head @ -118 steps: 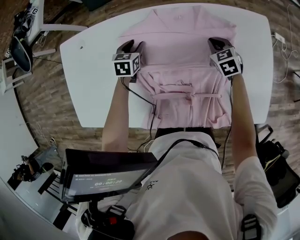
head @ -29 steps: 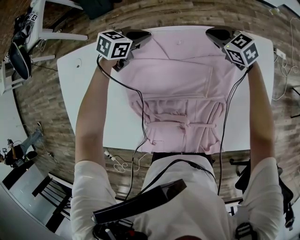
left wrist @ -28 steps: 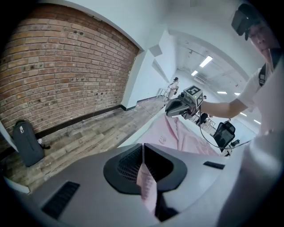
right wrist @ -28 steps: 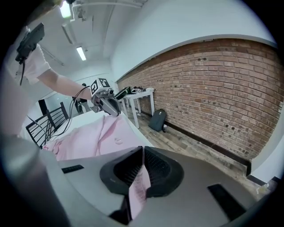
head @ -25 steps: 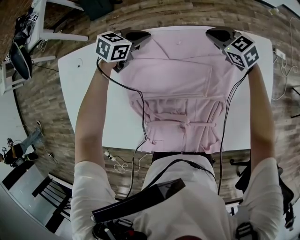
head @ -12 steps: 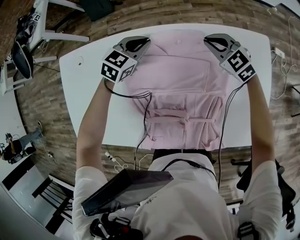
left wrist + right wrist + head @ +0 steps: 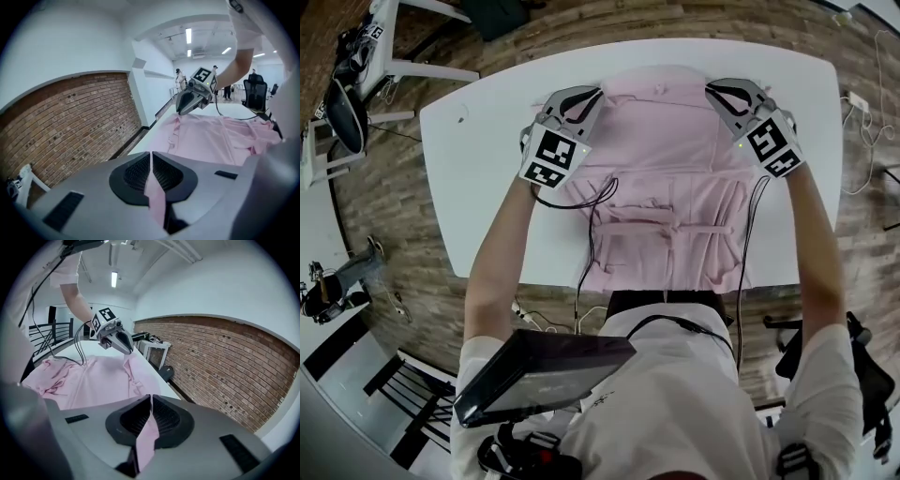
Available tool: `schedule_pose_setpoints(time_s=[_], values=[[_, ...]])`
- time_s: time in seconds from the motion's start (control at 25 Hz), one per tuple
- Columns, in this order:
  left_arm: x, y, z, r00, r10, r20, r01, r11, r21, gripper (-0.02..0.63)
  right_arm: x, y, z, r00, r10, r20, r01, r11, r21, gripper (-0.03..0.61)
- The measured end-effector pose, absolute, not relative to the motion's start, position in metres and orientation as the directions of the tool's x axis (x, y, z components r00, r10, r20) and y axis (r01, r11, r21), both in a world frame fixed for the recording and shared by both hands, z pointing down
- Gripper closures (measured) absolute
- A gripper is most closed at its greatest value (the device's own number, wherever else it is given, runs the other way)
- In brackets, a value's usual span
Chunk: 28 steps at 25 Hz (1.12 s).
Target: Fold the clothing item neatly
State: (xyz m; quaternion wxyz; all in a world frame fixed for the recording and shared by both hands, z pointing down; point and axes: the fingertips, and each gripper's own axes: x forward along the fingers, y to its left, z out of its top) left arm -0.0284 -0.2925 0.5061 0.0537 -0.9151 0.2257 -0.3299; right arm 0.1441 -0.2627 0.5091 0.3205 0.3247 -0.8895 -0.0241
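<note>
A pink garment [image 7: 661,178] lies spread on the white table [image 7: 483,187], its near end bunched at the table's front edge. My left gripper [image 7: 584,95] is shut on the garment's far left edge, and a pink strip of cloth [image 7: 154,197] runs out between its jaws. My right gripper [image 7: 724,89] is shut on the far right edge, with a pink fold [image 7: 146,439] pinched between its jaws. Both hold the far edge lifted off the table. Each gripper view shows the other gripper across the stretched cloth [image 7: 211,140]: the right gripper [image 7: 190,101] and the left gripper [image 7: 117,341].
A black cable [image 7: 592,202] from the left gripper trails over the garment's left side. White chairs [image 7: 394,56] stand on the wooden floor at the far left. Loose wires [image 7: 862,103] lie beyond the table's right end. A brick wall [image 7: 70,126] lies beyond the table's far edge.
Both grippers have come back from the table's far edge toward the person, still shut on the garment's far edge. Their marker cubes have rolled. The head camera also shifted slightly.
</note>
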Motion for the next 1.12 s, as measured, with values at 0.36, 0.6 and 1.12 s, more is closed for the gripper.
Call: schedule_pose_setpoints(time_s=[0.36,0.6,1.12], values=[[-0.033,-0.255,0.526,0.632,-0.543,0.553,-0.326,-0.834,-0.446,0.595,0.133,-0.236,0.518,-0.537,-0.638,0.552,-0.530,0.764,0.368,0.557],[-0.035,-0.229,0.551,0.608,-0.540,0.583,-0.216,-0.818,-0.533,0.595,0.140,-0.207,0.550,-0.506,-0.599,0.620,-0.431,0.799,0.420,0.557],[-0.068,-0.231,0.560,0.584,-0.527,0.618,-0.394,-0.849,-0.353,0.558,0.157,-0.197,0.560,-0.500,-0.539,0.678,-0.460,0.828,0.320,0.555]])
